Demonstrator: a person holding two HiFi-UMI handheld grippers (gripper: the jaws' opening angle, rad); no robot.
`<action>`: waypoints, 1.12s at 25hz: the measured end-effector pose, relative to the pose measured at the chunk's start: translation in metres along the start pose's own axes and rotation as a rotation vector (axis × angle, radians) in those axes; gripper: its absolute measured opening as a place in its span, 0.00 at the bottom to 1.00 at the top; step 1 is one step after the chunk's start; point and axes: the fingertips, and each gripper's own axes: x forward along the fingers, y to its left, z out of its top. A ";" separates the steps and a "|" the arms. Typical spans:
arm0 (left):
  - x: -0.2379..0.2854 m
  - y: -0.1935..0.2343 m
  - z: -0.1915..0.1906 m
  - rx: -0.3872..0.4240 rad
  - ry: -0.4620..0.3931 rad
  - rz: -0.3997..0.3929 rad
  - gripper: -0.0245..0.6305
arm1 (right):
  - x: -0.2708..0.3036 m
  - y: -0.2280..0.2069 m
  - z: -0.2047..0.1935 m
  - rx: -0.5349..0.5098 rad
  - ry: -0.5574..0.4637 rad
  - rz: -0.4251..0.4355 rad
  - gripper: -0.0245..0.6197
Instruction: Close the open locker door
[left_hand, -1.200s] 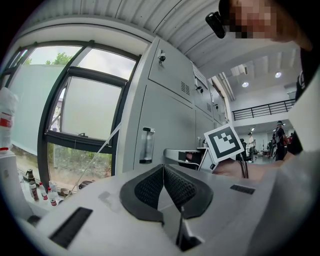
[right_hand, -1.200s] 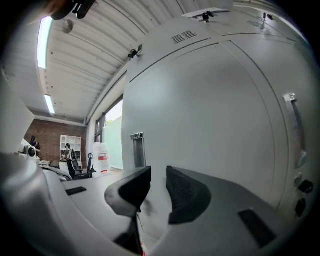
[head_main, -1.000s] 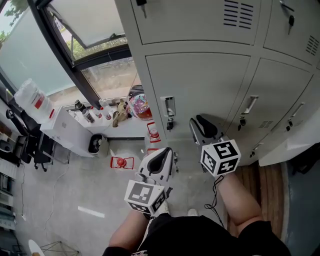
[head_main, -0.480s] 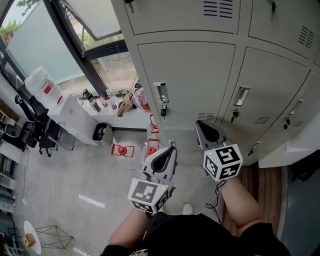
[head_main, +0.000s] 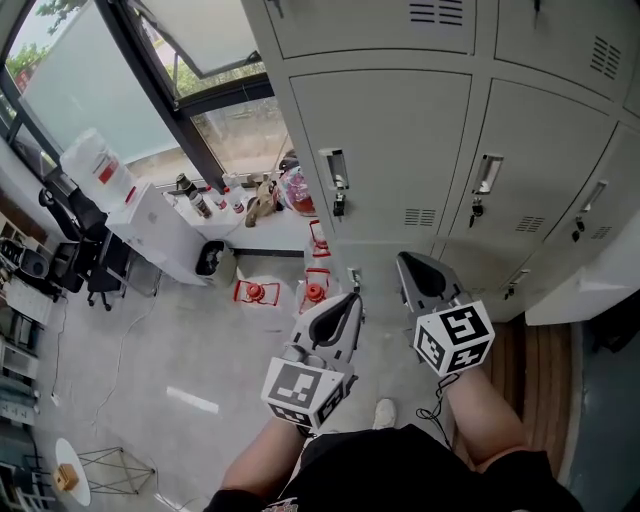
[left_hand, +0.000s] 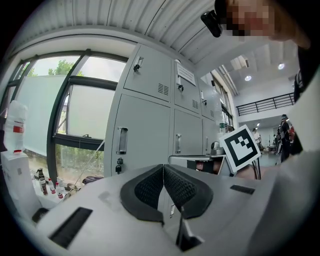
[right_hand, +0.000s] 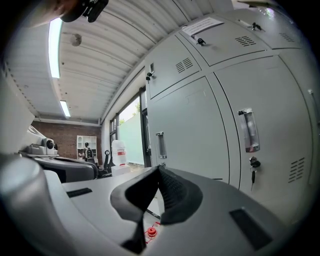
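Two grippers (head_main: 352, 300) (head_main: 403, 260), three door handles (head_main: 334, 172) (head_main: 487, 172) (head_main: 592, 196) (middle row)

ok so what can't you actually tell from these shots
- Head view: the pale panel at the right is cut off by the frame edge, so whether it is the open door cannot be told.
- Head view: the small bottles are too small to identify.
- Right gripper view: the red object on the floor is mostly hidden behind the shut right gripper.

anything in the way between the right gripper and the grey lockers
Nothing visible: only open air separates the right gripper from the grey metal lockers. The small red floor items sit low, off to its left.
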 end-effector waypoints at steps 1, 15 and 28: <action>-0.005 0.000 -0.001 -0.002 -0.001 -0.005 0.06 | -0.003 0.007 -0.002 -0.001 0.002 0.000 0.12; -0.094 -0.009 -0.008 -0.030 -0.022 -0.128 0.06 | -0.064 0.098 -0.016 -0.001 0.008 -0.102 0.12; -0.158 -0.030 -0.019 -0.067 -0.034 -0.194 0.06 | -0.124 0.163 -0.030 -0.001 0.014 -0.163 0.12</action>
